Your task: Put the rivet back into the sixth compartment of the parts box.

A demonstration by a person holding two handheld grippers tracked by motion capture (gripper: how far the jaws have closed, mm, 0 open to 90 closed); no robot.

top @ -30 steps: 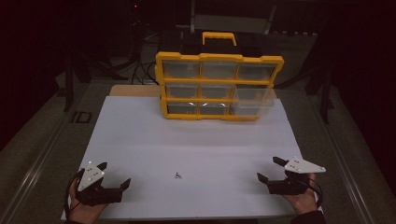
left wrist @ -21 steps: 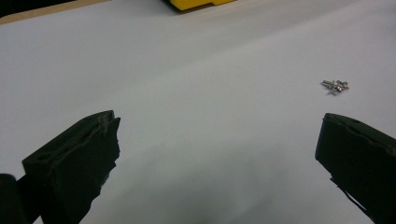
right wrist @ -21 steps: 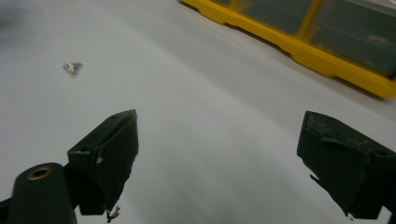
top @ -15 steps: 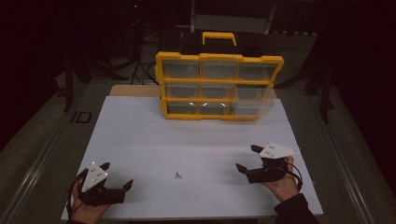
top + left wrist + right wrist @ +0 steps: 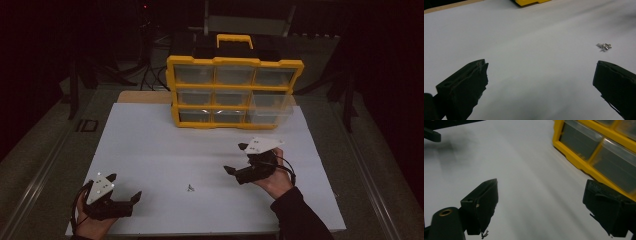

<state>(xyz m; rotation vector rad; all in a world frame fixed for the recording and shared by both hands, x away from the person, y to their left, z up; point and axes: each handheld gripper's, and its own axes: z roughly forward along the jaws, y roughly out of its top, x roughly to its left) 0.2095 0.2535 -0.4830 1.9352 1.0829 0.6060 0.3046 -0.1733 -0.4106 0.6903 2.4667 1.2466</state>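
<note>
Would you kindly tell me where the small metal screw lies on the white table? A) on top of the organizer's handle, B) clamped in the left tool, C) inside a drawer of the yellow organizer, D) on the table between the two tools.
D: the small metal screw lies loose on the white table, between the open left tool and the open right tool, touching neither.
</note>
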